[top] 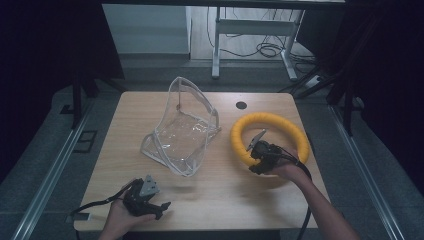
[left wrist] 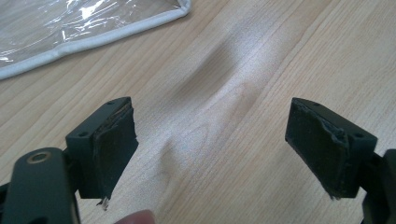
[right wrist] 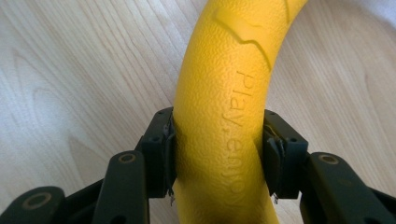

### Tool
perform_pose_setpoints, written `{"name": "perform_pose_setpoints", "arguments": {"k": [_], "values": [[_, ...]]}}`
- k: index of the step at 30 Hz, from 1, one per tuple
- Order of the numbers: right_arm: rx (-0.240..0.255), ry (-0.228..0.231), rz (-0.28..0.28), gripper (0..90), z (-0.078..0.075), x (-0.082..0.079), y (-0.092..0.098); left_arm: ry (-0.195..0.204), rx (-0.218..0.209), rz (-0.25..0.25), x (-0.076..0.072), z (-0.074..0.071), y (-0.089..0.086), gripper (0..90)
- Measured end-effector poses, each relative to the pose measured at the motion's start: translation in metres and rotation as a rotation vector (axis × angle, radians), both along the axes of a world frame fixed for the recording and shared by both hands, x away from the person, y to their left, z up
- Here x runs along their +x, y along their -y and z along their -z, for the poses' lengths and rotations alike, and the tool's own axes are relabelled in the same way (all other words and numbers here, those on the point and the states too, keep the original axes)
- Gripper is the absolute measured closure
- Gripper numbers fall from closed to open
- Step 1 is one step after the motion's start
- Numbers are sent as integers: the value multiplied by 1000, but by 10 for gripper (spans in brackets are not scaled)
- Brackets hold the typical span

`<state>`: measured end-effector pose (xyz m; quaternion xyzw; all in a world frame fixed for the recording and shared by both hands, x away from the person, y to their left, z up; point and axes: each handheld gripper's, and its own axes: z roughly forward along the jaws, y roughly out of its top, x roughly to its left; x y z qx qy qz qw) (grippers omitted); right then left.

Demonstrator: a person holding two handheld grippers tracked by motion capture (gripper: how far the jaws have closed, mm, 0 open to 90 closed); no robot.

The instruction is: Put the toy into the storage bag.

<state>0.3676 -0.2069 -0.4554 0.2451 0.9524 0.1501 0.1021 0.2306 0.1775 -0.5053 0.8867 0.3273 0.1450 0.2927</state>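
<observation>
One worktop (top: 215,192): pale wood, dark hole at far edge
Room: dark, grey floor
Left gripper (left wrist: 212,149): fingers released
Right gripper (right wrist: 217,154): fingers grasping yellow ring (right wrist: 224,93)

Dim room, lit desk.
Soft overhead light on the desk (top: 210,195); dark surroundings; glare on the clear plastic bag (top: 182,130); close views slightly soft.
</observation>
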Motion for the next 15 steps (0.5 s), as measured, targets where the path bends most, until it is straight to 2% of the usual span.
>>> {"name": "perform_pose_setpoints", "arguments": {"k": [5, 13, 15], "values": [[29, 5, 6, 520, -10, -2, 1, 0, 0, 1, 0, 0, 0, 163], [122, 31, 8, 520, -29, -4, 3, -2, -1, 0, 0, 0, 0, 163], [132, 37, 5, 520, -33, -5, 3, -2, -1, 1, 0, 0, 1, 163]]}}
